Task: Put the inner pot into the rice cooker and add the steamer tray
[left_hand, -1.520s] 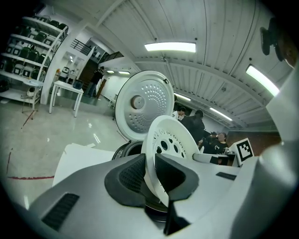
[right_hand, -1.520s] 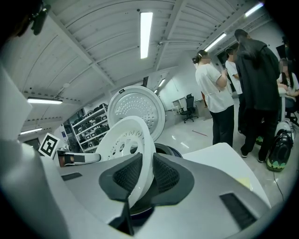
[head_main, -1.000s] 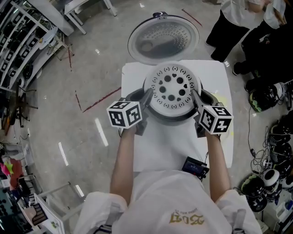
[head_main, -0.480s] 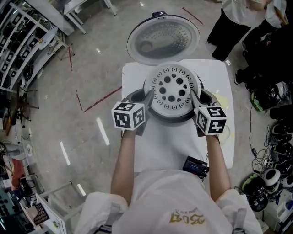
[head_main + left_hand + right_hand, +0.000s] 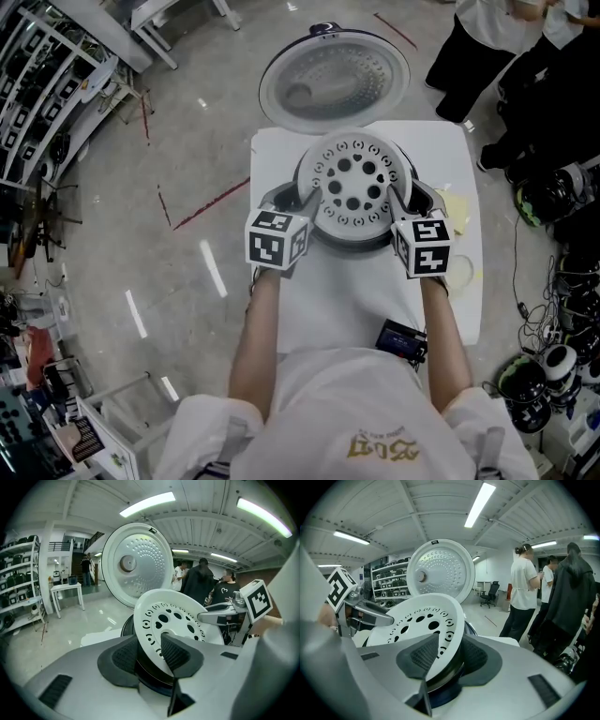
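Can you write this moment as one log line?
steamer tray: on rice cooker | left gripper: fingers just opening, tray rim between | right gripper: fingers just opening, tray rim between | lid: open

Rice cooker lid open behind steamer tray, blocks far approach; table bare nearside except black device.

White perforated steamer tray, level atop rice cooker, lid open

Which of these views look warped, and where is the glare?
Left gripper view and right gripper view: fisheye, straight lines bowed, corners black, strip lights blown out white. Head view: nearly straight, light streaks glaring off the glossy floor, steamer tray sharp.
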Tool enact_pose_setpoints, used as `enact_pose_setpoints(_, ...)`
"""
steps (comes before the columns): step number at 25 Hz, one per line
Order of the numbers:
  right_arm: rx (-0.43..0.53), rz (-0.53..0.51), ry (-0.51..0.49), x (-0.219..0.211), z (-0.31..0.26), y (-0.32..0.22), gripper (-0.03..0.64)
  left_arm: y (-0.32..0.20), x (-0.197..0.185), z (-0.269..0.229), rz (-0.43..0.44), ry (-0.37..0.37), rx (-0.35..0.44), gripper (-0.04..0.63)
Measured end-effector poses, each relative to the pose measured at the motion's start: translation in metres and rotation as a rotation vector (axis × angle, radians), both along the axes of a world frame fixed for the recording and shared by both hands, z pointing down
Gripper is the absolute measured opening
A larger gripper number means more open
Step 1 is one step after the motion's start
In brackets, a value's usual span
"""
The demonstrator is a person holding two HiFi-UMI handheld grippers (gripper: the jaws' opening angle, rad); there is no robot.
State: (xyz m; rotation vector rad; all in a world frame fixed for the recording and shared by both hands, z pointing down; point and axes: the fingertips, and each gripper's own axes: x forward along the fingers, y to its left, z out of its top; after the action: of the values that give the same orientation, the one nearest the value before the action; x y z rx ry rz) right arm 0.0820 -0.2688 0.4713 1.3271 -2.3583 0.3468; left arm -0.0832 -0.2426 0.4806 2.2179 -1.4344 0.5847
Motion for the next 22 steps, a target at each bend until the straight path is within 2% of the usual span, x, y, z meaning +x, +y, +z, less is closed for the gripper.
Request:
enact_pose_setpoints(6, 0.036, -0.003, 0.070, 0.006, 0.000, -0.003, 0.160, -0.001, 0.008, 0.004, 0.010, -0.064, 0.011, 0.176)
enact_pose_setpoints(9, 0.064, -0.025, 0.151, 0.001, 0.004, -0.001, 0.199, -0.001, 0.009, 0.004, 0.011, -0.042, 0.008, 0.204)
enact_pose_setpoints(13, 0.085, -0.024, 0.179, -0.003, 0.007, 0.003, 0.206, 0.000, 0.006, 0.004, 0.002, -0.044, 0.019, 0.210)
enact_pose_setpoints(17, 0.092, -0.025, 0.195, -0.002, 0.008, 0.003, 0.207, 0.000, 0.007, 0.005, 0.005, -0.135, 0.039, 0.232)
enact_pose_setpoints(19, 0.092, -0.023, 0.206, -0.002, 0.009, 0.003, 0.209, -0.001, 0.006, 0.009, 0.015, -0.200, 0.041, 0.281)
enact_pose_setpoints(22, 0.098, -0.020, 0.216, -0.003, 0.010, 0.003, 0.218, -0.001, 0.001, 0.015, 0.027, -0.260, 0.043, 0.287)
